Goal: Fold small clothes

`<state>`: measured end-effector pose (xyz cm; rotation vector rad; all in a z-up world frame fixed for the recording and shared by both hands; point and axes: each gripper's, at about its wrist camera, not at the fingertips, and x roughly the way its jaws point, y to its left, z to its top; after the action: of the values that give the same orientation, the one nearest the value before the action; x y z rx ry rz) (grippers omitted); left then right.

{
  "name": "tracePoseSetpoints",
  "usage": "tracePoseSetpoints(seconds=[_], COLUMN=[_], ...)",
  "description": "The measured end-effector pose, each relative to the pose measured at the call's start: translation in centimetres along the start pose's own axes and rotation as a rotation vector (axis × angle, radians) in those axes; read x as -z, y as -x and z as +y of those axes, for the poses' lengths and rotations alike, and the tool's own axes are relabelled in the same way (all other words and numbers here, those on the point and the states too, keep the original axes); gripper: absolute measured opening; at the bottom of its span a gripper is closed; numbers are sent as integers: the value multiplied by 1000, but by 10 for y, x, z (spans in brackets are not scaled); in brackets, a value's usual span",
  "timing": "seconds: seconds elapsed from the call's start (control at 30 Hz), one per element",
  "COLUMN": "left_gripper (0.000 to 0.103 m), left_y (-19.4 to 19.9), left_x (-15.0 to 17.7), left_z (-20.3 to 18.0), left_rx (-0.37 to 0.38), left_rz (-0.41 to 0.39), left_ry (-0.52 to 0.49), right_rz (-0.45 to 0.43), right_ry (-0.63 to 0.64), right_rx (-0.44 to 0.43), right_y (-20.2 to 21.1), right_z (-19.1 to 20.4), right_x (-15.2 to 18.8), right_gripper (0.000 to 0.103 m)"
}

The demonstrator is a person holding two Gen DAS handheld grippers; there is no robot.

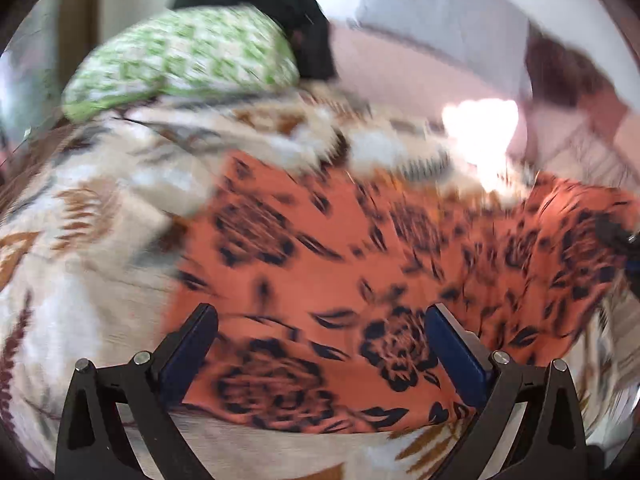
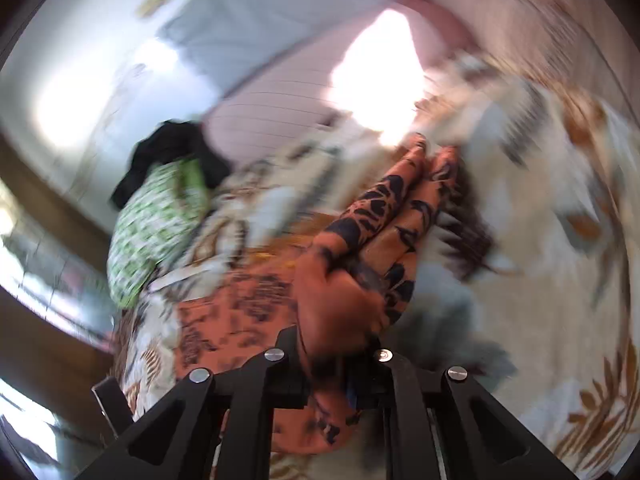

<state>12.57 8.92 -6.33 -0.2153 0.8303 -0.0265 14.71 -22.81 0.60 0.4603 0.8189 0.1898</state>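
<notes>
An orange garment with a black flower print [image 1: 340, 264] lies spread on a cream bedspread with brown leaves [image 1: 80, 208]. My left gripper [image 1: 320, 324] hovers just above its near part, jaws wide apart with nothing between them. In the right wrist view my right gripper [image 2: 328, 356] is shut on a bunched fold of the orange garment [image 2: 372, 248], which is lifted off the bed and stretches away from the jaws. That same gripper shows as a dark shape at the right edge of the left wrist view [image 1: 618, 236]. Both views are blurred.
A green-and-white patterned pillow [image 1: 180, 60] lies at the head of the bed with a black cloth [image 1: 296, 20] behind it. A pale wall and a bright sunlit patch [image 1: 480, 128] lie beyond. The bedspread [image 2: 540, 240] stretches to the right.
</notes>
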Motion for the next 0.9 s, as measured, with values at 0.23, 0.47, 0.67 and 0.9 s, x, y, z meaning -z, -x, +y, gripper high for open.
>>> tracePoseSetpoints(seconds=[0.23,0.47,0.67,0.9], left_gripper=[103,103,103,103], left_y=[59,41,31,-56], left_x=[15,35,9,-19], left_z=[128,164,113,16], left_rx=[-179,-122,248,458], left_rz=[-131,-71,-9,257], left_ry=[237,297,264,312], right_rz=[118,388,171,54], right_ry=[312,332,158,42], right_rx=[-131,-130,-226,-195], right_y=[-67,-150,-63,-13], right_z=[159,156,102,27], right_x=[53,128,92,71], right_gripper=[11,12,87,87])
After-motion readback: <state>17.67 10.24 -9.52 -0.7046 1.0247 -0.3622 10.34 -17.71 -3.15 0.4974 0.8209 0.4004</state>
